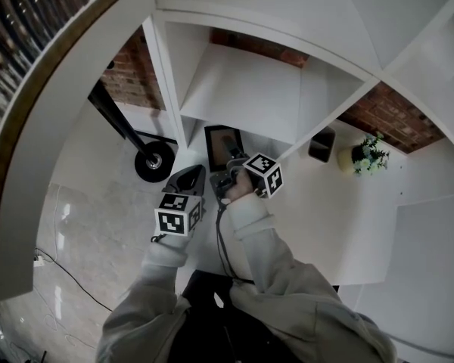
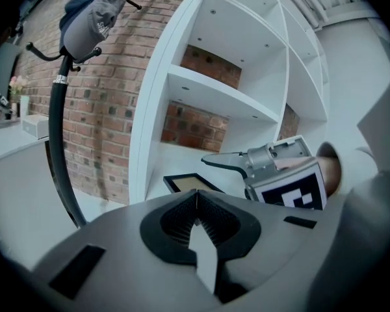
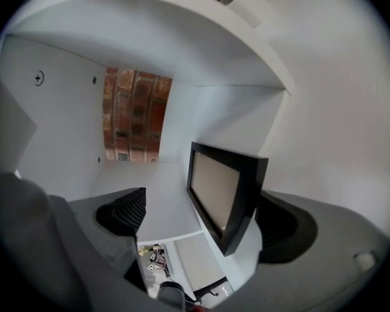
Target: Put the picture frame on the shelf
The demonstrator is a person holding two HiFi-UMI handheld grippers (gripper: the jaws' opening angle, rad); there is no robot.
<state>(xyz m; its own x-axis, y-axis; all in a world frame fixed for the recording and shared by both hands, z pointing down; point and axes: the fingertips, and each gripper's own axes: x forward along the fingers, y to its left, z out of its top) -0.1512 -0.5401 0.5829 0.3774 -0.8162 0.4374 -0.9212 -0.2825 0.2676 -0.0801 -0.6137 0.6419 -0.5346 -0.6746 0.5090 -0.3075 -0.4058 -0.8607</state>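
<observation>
A black picture frame [image 1: 221, 147] with a beige picture stands in a lower compartment of the white shelf unit [image 1: 246, 89]. In the right gripper view the frame [image 3: 224, 190] stands on edge on the shelf board between my jaws, close by the right pad and well apart from the left pad [image 3: 127, 212]. My right gripper [image 1: 231, 171] [image 3: 201, 225] is open wide around it. My left gripper [image 1: 191, 181] [image 2: 196, 203] hangs just left of the right one, shut, with nothing in it. From the left gripper view the frame [image 2: 187, 182] shows as a dark corner beyond the right gripper [image 2: 226, 163].
A black coat stand [image 1: 153, 161] with a round base rises left of the shelf, a grey cap [image 2: 91, 17] hanging on it. A brick wall [image 2: 104, 103] runs behind. The compartment to the right holds a dark box [image 1: 321, 144] and a small potted plant [image 1: 365, 157].
</observation>
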